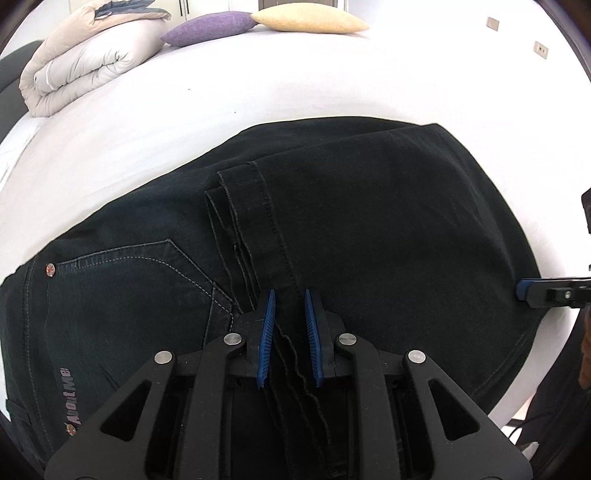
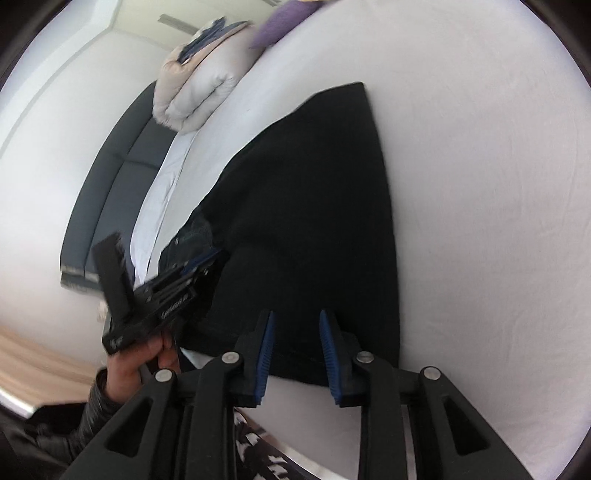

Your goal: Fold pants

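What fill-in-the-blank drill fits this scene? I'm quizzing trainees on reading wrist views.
1. The black pants lie on a ___ bedsheet.
2. The pillow beside the purple pillow is ___.
3. The left gripper has its jaws ___.
4. The folded duvet lies on the ___.

Answers: white; yellow; open; bed

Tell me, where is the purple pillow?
The purple pillow lies at the far end of the bed, top of the left wrist view, between the folded duvet and the yellow pillow.
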`<action>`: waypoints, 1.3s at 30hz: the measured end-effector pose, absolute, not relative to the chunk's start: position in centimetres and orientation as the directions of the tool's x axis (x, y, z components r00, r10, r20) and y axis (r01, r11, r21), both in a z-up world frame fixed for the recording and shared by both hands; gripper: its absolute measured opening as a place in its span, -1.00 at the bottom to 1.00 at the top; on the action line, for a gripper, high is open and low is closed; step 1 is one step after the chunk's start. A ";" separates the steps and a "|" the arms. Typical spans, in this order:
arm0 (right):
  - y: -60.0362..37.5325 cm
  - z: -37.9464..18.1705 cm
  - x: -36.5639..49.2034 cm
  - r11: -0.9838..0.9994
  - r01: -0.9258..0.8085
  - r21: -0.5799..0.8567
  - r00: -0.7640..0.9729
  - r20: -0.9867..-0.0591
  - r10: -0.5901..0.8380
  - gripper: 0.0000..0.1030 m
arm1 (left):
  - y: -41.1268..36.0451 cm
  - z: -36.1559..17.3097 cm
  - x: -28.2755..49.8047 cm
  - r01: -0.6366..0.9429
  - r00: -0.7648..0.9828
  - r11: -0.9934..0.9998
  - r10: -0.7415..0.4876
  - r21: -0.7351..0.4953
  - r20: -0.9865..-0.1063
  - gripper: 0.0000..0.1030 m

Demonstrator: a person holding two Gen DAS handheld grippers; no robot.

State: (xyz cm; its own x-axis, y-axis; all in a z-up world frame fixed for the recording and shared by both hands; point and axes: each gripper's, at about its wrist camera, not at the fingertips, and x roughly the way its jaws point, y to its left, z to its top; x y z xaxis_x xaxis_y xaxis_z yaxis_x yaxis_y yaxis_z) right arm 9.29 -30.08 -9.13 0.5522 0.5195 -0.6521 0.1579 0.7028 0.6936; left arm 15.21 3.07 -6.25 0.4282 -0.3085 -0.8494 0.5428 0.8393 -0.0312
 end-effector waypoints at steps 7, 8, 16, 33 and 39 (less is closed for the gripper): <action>-28.9 -9.2 9.1 0.718 0.150 0.680 0.598 -0.641 0.481 -0.47 | 5.1 -5.6 14.9 0.522 0.416 0.845 -0.374 -0.120 -0.829 -0.67; -28.8 -9.2 9.1 0.719 0.151 0.678 0.601 -0.641 0.478 -0.47 | 5.7 -5.5 14.8 0.509 0.410 0.849 -0.384 -0.141 -0.827 -0.67; -28.3 -8.7 7.9 0.753 0.132 0.645 0.639 -0.636 0.433 -0.27 | 13.6 -3.9 13.0 0.372 0.443 0.847 -0.521 -0.379 -0.729 0.72; -27.1 -2.8 5.7 0.713 0.069 0.698 0.754 -0.504 0.421 0.52 | 29.9 0.0 10.4 0.171 0.618 0.739 -0.596 -0.652 -0.513 0.72; -20.9 -2.6 13.6 0.773 0.004 0.634 0.619 -0.609 0.496 -0.33 | 39.6 -2.7 7.2 -0.016 0.689 0.623 -0.560 -0.782 -0.461 0.72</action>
